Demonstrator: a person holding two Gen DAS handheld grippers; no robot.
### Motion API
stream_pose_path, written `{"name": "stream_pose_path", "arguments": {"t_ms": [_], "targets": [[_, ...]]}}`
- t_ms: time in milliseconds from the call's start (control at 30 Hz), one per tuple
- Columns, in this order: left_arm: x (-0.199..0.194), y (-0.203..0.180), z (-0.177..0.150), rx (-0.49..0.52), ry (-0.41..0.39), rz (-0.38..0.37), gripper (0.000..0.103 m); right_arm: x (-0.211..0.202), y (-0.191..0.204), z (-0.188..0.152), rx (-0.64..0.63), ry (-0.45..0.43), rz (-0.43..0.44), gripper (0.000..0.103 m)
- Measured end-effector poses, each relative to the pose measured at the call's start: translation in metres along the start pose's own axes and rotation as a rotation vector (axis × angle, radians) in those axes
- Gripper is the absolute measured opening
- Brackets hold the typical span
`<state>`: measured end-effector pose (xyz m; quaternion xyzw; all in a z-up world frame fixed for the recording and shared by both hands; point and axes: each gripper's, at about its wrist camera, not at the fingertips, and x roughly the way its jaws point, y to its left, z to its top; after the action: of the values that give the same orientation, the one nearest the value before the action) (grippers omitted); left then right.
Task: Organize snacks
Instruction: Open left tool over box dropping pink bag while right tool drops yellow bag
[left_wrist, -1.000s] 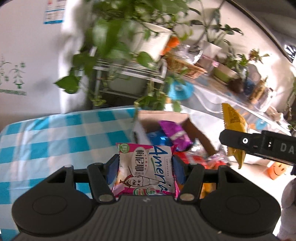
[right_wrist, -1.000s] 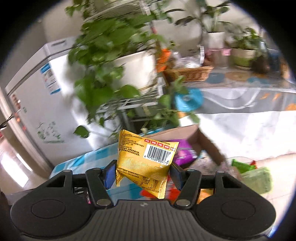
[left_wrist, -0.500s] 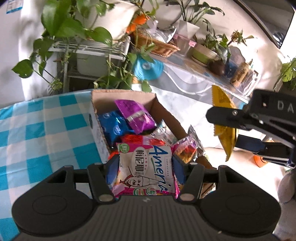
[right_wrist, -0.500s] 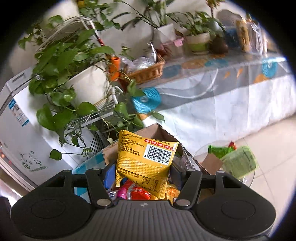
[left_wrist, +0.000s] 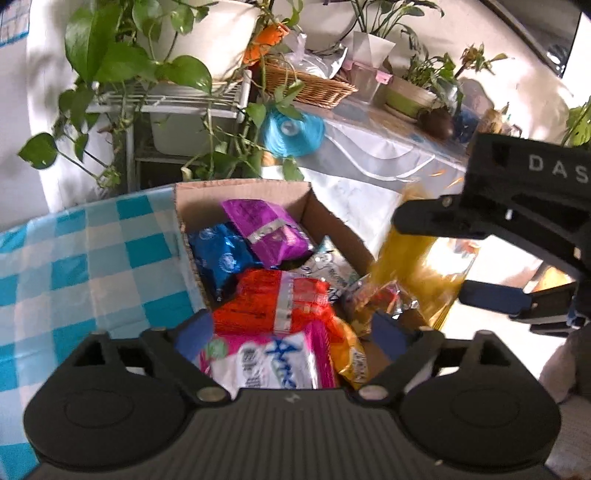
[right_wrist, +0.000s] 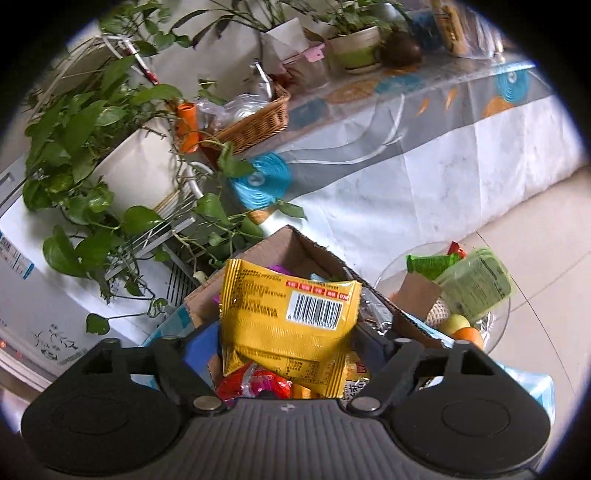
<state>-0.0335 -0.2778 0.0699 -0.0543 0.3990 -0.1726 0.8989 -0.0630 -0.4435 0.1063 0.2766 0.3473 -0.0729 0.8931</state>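
Fingers (left_wrist: 207, 328) on both grippers are opening, packets over cardboard box (left_wrist: 332, 225).

Cardboard box (left_wrist: 332, 225): on checked tablecloth (left_wrist: 74, 266).
Snack packets (left_wrist: 273, 299): inside box.
Wicker basket (left_wrist: 306, 86): behind box.
Glass bowl (right_wrist: 495, 325): right of box.

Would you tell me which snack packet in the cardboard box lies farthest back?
The purple packet, resting against the box's back corner, partly atop the blue one; the red packet lies nearer.
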Motion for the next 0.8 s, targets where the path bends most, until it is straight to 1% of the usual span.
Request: {"name": "stream_pose_path", "arguments": {"t_ms": [133,233,433,700,767,800], "targets": [[-0.005,0.0,0.002,0.005,0.011,0.02,0.095,-0.004,-0.001,-0.001,0.007,-0.012,0.004,0.091],[-0.008,-0.002,0.001,0.029,0.021,0.049,0.096,-0.005,0.0,-0.001,0.002,-0.018,0.008,0.093],[-0.012,0.0,-0.001,0.048,0.046,0.09,0.096,-0.005,0.004,-0.001,-0.021,-0.02,0.011,0.094],[-0.019,0.006,0.001,0.048,0.054,0.122,0.097,-0.003,0.01,-0.003,-0.084,-0.019,-0.057,0.095],[-0.02,0.009,0.002,0.048,0.059,0.13,0.097,-0.004,0.011,-0.004,-0.093,-0.021,-0.067,0.099],[-0.02,0.01,0.002,0.046,0.059,0.133,0.097,-0.004,0.011,-0.004,-0.099,-0.022,-0.076,0.099]]}}
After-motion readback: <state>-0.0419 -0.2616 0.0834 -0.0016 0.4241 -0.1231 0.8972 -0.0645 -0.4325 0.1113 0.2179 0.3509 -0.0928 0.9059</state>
